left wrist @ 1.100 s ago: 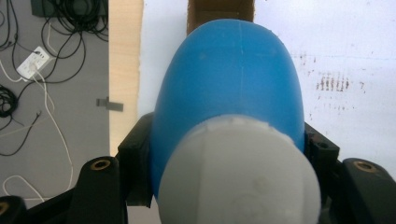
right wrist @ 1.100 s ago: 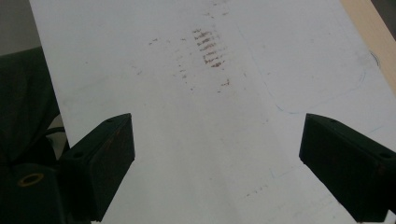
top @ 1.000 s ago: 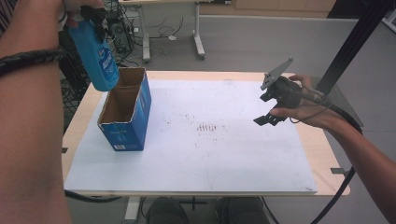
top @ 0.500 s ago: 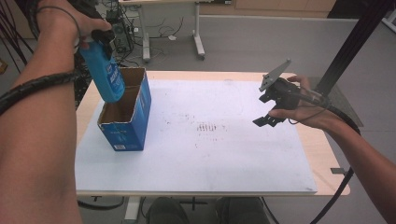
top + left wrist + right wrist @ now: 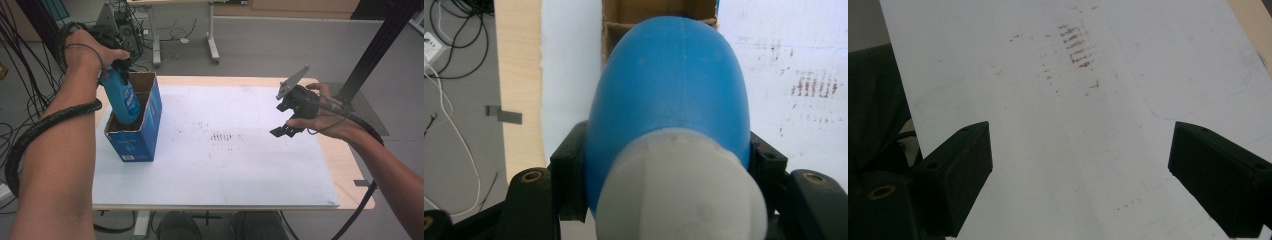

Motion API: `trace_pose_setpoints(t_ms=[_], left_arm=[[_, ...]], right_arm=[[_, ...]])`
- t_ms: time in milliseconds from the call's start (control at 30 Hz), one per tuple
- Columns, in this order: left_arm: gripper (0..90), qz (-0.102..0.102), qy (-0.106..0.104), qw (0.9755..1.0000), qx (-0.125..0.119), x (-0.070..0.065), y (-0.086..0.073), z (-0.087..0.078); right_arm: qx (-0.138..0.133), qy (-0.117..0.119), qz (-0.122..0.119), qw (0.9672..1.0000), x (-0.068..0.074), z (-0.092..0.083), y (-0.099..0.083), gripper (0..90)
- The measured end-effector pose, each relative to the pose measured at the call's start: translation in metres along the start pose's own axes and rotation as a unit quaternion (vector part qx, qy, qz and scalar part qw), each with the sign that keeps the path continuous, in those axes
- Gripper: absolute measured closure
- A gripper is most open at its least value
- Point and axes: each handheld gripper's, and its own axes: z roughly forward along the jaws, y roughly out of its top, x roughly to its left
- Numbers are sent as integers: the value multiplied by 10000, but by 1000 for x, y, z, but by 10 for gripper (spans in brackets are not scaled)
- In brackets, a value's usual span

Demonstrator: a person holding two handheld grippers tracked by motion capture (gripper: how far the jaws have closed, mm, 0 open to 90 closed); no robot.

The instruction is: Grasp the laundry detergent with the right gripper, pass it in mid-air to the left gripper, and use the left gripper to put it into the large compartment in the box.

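A blue bottle [image 5: 123, 101] with a white cap [image 5: 681, 192] stands tilted, its lower end inside the open blue cardboard box [image 5: 140, 140] at the table's left. My left gripper [image 5: 118, 66] is shut on the bottle's upper part, a black pad [image 5: 569, 175] pressed against each side of it. In the left gripper view the bottle [image 5: 669, 85] hides most of the box's brown inside [image 5: 649, 10]. My right gripper [image 5: 286, 120] hovers open over the right part of the white sheet [image 5: 225, 170], nothing between its pads [image 5: 965, 170].
Brown smudges [image 5: 225, 136] mark the middle of the sheet. The wooden tabletop [image 5: 350, 165] shows at the right and back edges. Behind the table are desk legs [image 5: 212, 40] and cables [image 5: 30, 75] on the floor, and a black post [image 5: 380, 45] at the back right.
My left hand has come down with the bottle, from above the box until its lower end is inside it. The right gripper has stayed where it was.
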Motion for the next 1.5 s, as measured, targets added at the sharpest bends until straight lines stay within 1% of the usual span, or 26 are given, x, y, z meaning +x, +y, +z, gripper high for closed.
trace_pose_setpoints(t_ms=[167, 367, 467, 533, 800, 933, 1067, 1233, 1333, 1500], left_arm=[[372, 28, 11, 10000, 62, -2, -1, 17], [372, 65, 86, 9999, 23, -8, -2, 41], [372, 50, 64, 10000, -8, -8, -3, 54], [372, 51, 47, 10000, 44, -8, -4, 63], [372, 76, 50, 9999, 51, -9, -7, 88], [372, 93, 62, 9999, 84, -8, -8, 98], [372, 93, 67, 9999, 64, -7, -9, 105], [372, 90, 91, 9999, 16, -6, -9, 112], [371, 148, 121, 9998, 27, -6, -10, 117], [371, 153, 87, 9998, 56, -5, -12, 125]], right_arm=[[39, -3, -1, 10000, 0, 1, 0, 105], [63, 4, -28, 10000, 0, 5, -1, 105], [86, 18, -19, 10000, 1, 6, -1, 106], [94, 12, -16, 10000, 1, 7, -2, 112], [128, 12, 6, 9999, -1, 9, -5, 112], [144, 20, -1, 9999, 0, 10, -5, 112], [151, 23, 20, 9999, -1, 11, -5, 112], [147, 30, 17, 9999, -1, 12, -5, 112], [153, 34, 37, 9999, -1, 13, -6, 112], [180, 28, 44, 9998, -3, 13, -7, 112]])
